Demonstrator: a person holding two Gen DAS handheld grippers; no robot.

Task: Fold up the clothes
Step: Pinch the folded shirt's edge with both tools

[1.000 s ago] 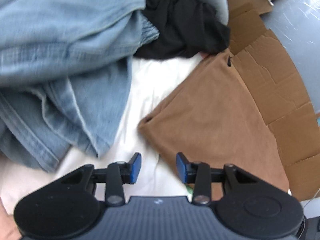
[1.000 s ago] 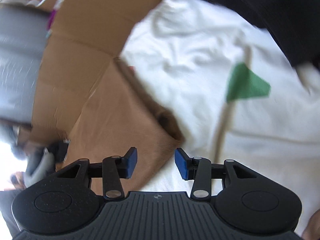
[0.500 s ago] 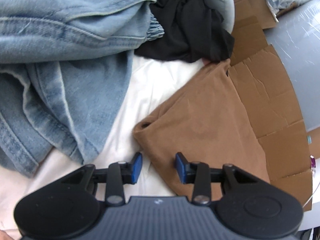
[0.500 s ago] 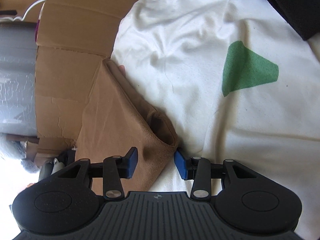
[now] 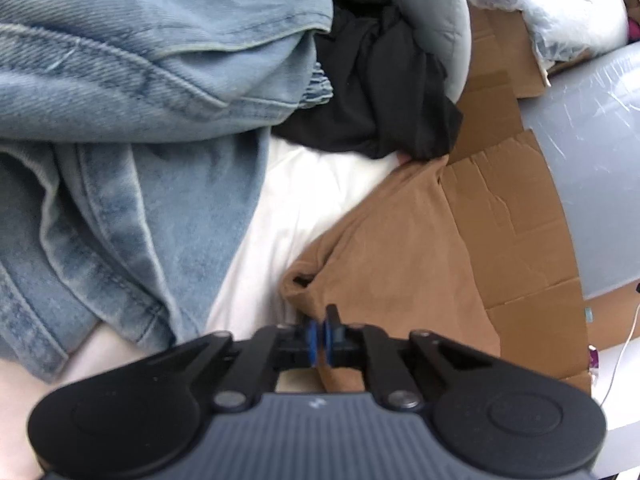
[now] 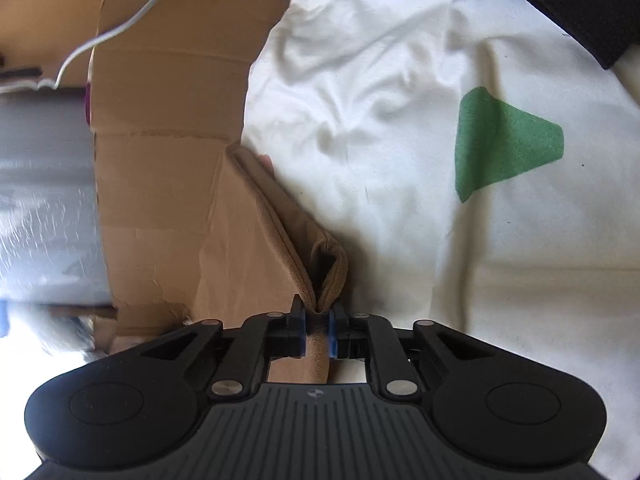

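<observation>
A brown garment (image 5: 400, 264) lies folded flat, partly on a white sheet (image 5: 288, 208) and partly on cardboard (image 5: 508, 216). My left gripper (image 5: 319, 338) is shut on its near edge, blue pads pressed together over the cloth. In the right wrist view the same brown garment (image 6: 256, 240) runs away from me, and my right gripper (image 6: 318, 334) is shut on its folded corner, which bunches up between the pads. The white sheet (image 6: 400, 128) carries a green patch (image 6: 504, 140).
A pile of light blue denim (image 5: 132, 120) fills the left of the left wrist view, with a black garment (image 5: 380, 92) and a grey one (image 5: 436, 20) behind. Flattened cardboard (image 6: 160, 128), a white cable (image 6: 120, 28) and a grey plastic surface (image 5: 592, 160) lie beside the sheet.
Both grippers went from open to shut, each closing on an edge of the brown garment after moving in over it.
</observation>
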